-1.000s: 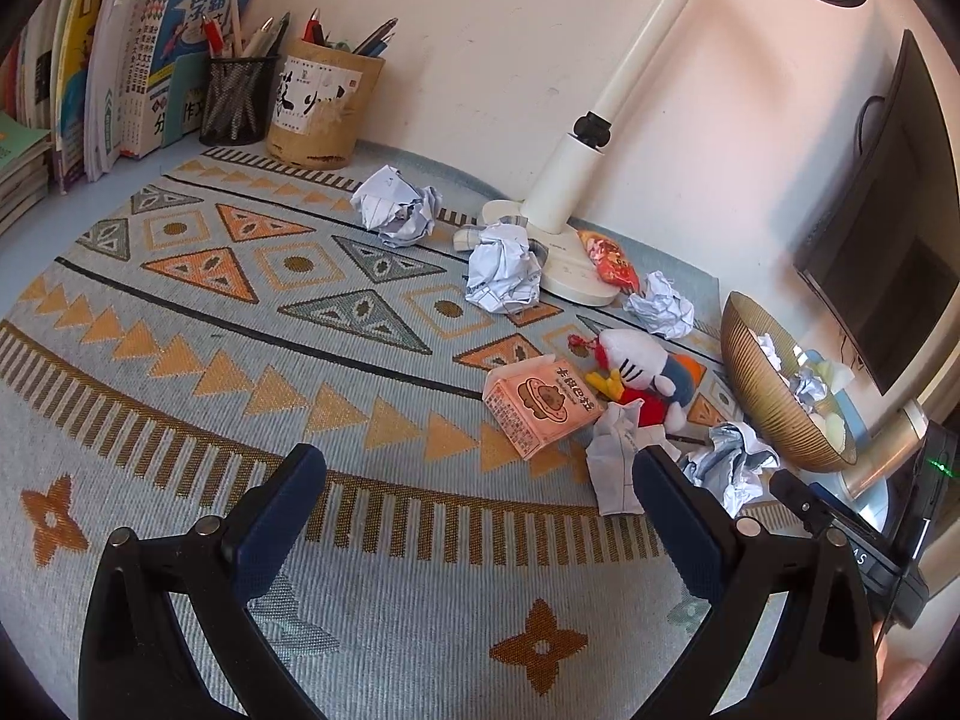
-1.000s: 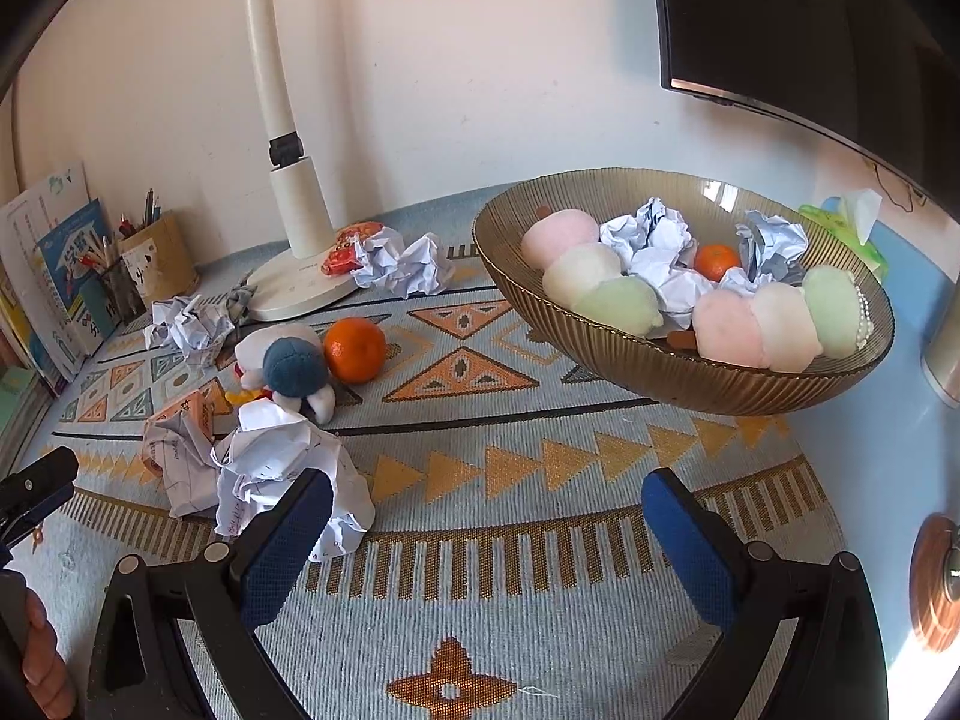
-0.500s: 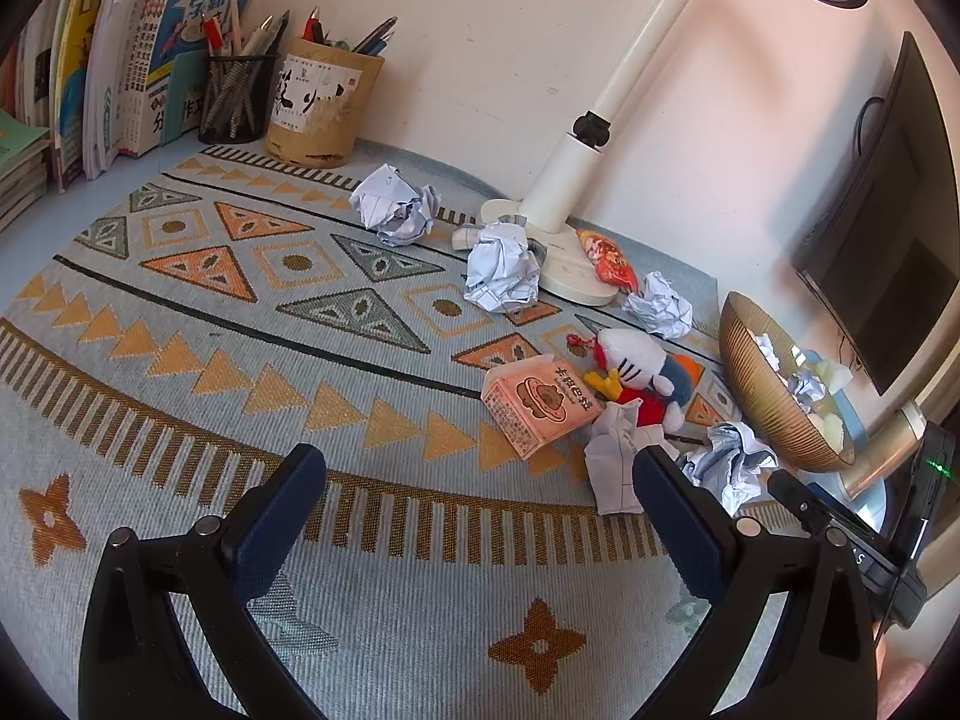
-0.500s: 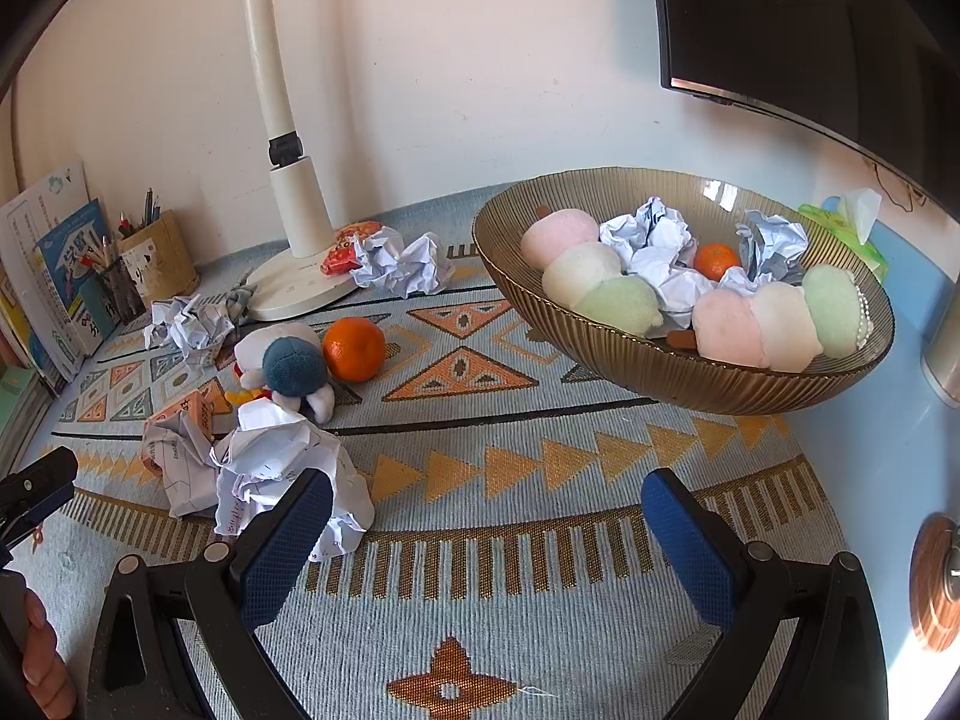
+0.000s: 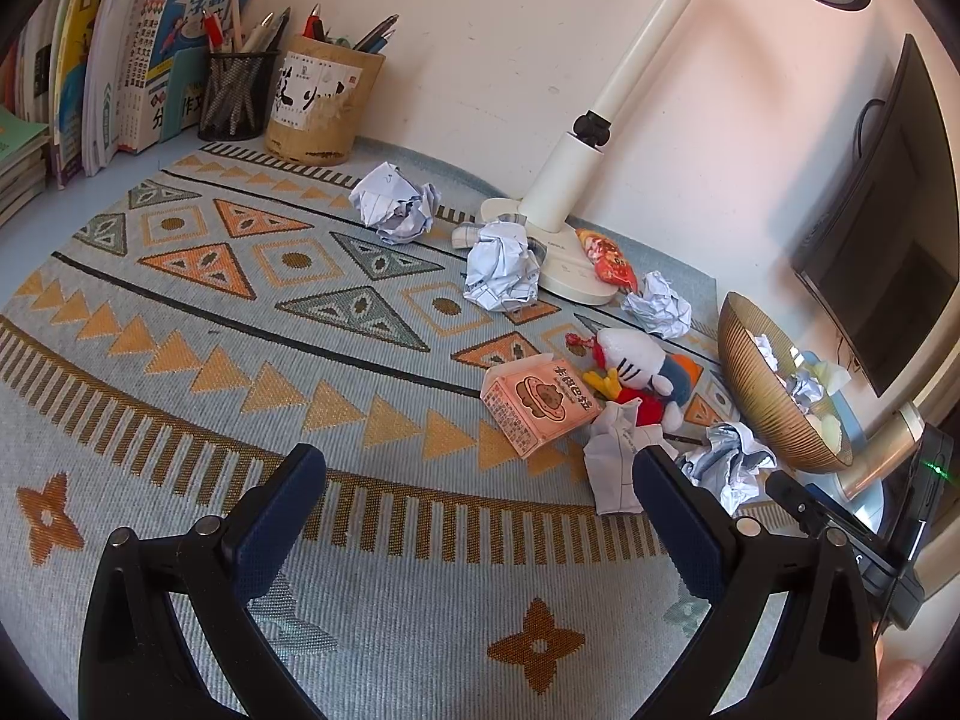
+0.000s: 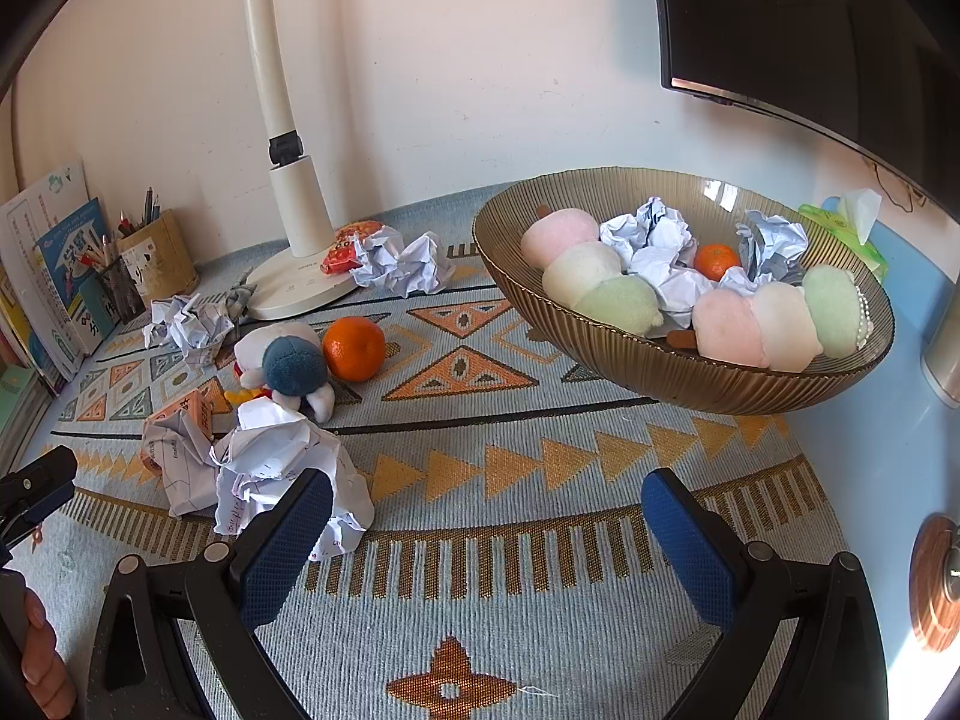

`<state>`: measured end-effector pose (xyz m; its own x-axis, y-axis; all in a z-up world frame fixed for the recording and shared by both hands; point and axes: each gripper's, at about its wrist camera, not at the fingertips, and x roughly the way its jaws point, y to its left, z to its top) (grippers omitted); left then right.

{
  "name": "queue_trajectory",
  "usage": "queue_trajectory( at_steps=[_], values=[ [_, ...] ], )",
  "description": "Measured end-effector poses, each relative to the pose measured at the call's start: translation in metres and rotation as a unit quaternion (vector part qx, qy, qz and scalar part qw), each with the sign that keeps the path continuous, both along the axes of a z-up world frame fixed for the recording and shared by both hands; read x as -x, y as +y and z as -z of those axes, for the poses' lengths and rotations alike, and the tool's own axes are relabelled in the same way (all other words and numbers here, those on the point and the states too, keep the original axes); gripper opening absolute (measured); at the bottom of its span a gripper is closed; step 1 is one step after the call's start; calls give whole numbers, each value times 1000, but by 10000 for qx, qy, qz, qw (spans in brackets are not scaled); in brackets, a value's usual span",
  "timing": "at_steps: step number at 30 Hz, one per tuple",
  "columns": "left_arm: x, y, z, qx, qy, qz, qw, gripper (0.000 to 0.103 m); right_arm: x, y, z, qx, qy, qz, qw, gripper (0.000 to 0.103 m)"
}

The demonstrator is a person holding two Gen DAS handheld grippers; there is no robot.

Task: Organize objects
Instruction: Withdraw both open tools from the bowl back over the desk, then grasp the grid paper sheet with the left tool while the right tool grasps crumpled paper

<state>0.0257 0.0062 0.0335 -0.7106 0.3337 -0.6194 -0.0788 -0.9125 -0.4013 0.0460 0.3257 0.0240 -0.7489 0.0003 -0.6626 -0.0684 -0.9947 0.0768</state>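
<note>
My left gripper (image 5: 480, 516) hangs open over the patterned mat (image 5: 252, 324), nothing between its blue pads. Ahead of it lie a pink snack box (image 5: 537, 402), a plush toy (image 5: 636, 363) and several crumpled paper balls (image 5: 501, 267). My right gripper (image 6: 486, 540) is open too; its left pad touches or overlaps a crumpled paper ball (image 6: 282, 468). An orange (image 6: 354, 348) sits beside the plush toy (image 6: 282, 360). The ribbed brown bowl (image 6: 690, 372) at right holds plush dumplings, paper balls and a small orange (image 6: 717, 258).
A white desk lamp (image 5: 576, 192) stands at the back with a red snack packet (image 5: 606, 255) on its base. Pen holders (image 5: 324, 102) and books (image 5: 90, 60) line the back left. A dark monitor (image 6: 810, 30) hangs over the bowl. A tissue pack (image 6: 852, 228) lies behind it.
</note>
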Motion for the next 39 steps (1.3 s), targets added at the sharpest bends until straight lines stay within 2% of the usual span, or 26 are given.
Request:
queue_trajectory(
  at_steps=[4, 9, 13, 16, 18, 20, 21, 22, 24, 25, 26, 28, 30, 33, 34, 39],
  values=[
    [0, 0, 0, -12, -2, 18, 10000, 102, -2, 2, -1, 24, 56, 72, 10000, 103],
    [0, 2, 1, -16, -49, 110, 9999, 102, -7, 10, -4, 323, 187, 23, 9993, 103],
    [7, 8, 3, -189, -314, 487, 9981, 102, -8, 12, -6, 736, 170, -392, 9964, 103],
    [14, 24, 8, -418, -629, 990, 9922, 102, 1, 3, -4, 1027, -152, -701, 9921, 103],
    [13, 46, 7, -216, -581, 1263, 9901, 102, 9, -3, -2, 1567, -361, -946, 9824, 103],
    [11, 71, 7, 272, -455, 1485, 9875, 102, 19, -9, -1, 1939, -472, -1066, 9741, 103],
    [11, 83, 8, 537, -411, 1543, 9857, 101, 25, -14, 1, 1965, -559, -1049, 9733, 102],
    [12, 93, 9, 756, -406, 1594, 9835, 99, 30, -18, 3, 1927, -628, -1039, 9737, 100],
    [15, 108, 12, 1028, -484, 1758, 9778, 87, 39, -27, 9, 1766, -743, -1188, 9742, 73],
    [18, 112, 13, 1076, -561, 1826, 9757, 82, 42, -31, 13, 1709, -841, -1267, 9735, 65],
    [21, 115, 15, 1095, -622, 1835, 9749, 82, 43, -33, 17, 1720, -888, -1295, 9725, 56],
    [27, 113, 16, 1068, -636, 1773, 9763, 81, 37, -29, 16, 1762, -730, -1268, 9734, 52],
    [31, 113, 15, 973, -633, 1746, 9778, 80, 27, -20, 7, 1928, -372, -1298, 9719, 51],
    [32, 117, 14, 981, -572, 1846, 9762, 49, 11, -8, -2, 1761, -95, -1126, 9779, 51],
    [31, 119, 14, 1031, -536, 1876, 9753, 46, 6, -5, -4, 1664, -47, -1086, 9800, 51],
    [3, 120, -4, 864, -106, 2061, 9747, 45, -16, 8, -13, 995, 117, -881, 9911, 52]
  ],
)
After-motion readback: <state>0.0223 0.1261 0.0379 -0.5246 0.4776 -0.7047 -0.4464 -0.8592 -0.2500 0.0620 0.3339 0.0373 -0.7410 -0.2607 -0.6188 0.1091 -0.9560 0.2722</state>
